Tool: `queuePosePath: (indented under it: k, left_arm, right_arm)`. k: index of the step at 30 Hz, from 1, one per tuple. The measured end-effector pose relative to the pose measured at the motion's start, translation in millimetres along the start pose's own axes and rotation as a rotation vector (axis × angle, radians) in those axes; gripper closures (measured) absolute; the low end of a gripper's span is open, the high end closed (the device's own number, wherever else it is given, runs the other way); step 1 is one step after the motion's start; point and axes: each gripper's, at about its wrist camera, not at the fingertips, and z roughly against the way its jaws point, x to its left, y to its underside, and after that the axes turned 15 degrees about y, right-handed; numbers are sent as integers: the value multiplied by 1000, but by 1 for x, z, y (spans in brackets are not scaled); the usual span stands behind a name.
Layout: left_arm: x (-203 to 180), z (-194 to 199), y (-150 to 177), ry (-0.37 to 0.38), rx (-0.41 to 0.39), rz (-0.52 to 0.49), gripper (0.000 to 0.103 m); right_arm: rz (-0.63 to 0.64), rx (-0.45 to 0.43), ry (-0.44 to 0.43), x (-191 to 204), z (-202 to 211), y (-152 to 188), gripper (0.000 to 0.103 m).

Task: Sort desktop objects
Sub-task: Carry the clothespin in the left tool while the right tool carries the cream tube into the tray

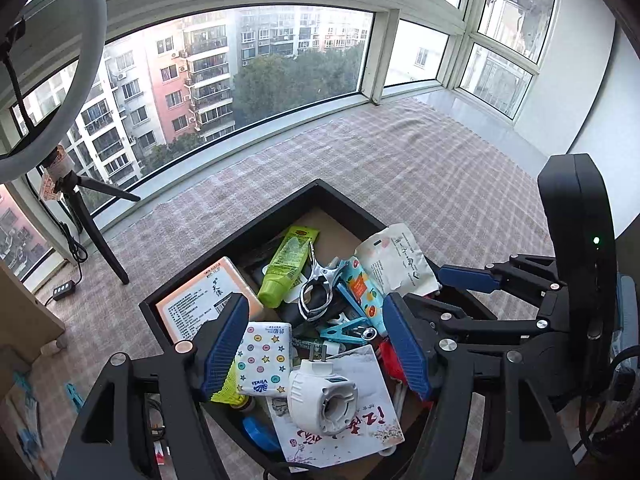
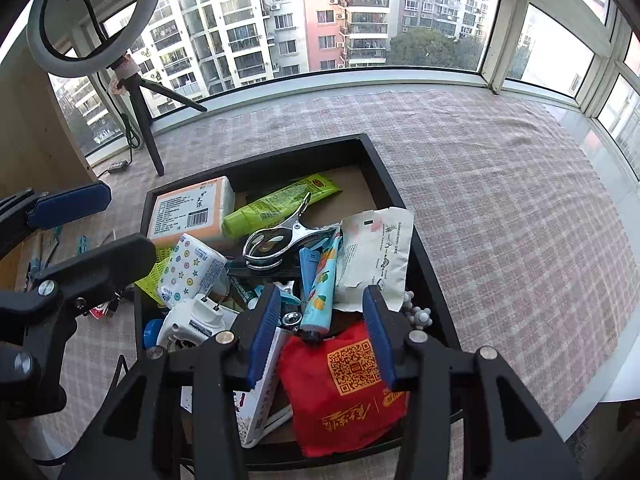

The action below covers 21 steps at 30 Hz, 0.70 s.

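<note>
A black open box (image 1: 348,202) (image 2: 384,168) on the checked cloth is packed with desktop objects. Among them are a green tube (image 1: 286,266) (image 2: 276,206), a metal clip (image 1: 320,286) (image 2: 276,242) and a fruit-print blue tube (image 1: 362,286) (image 2: 320,288). A white sachet (image 1: 396,260) (image 2: 380,252), a dotted tissue pack (image 1: 264,356) (image 2: 194,266), a white plug device (image 1: 320,396) (image 2: 192,320) and a red QR-code bag (image 2: 344,392) also lie there. My left gripper (image 1: 316,308) hangs open over the pile. My right gripper (image 2: 322,296) is open above the blue tube and red bag, its pads touching nothing.
An orange-and-white packet (image 1: 200,300) (image 2: 188,212) leans in the box's left corner. A ring light on a tripod (image 1: 96,236) (image 2: 148,128) stands at the far left by the window. A wooden cabinet (image 2: 24,140) and small items lie left of the box. Checked cloth (image 2: 500,200) stretches to the right.
</note>
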Motion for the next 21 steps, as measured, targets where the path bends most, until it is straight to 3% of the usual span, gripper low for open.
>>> queuePosePath:
  k: [7, 21]
  left_arm:
    - [28, 17, 31, -30, 4, 61, 41]
    - [127, 101, 144, -231, -12, 237, 43]
  right_arm:
    - [40, -17, -33, 24, 10, 6, 61]
    - [252, -34, -186, 138, 31, 25, 61]
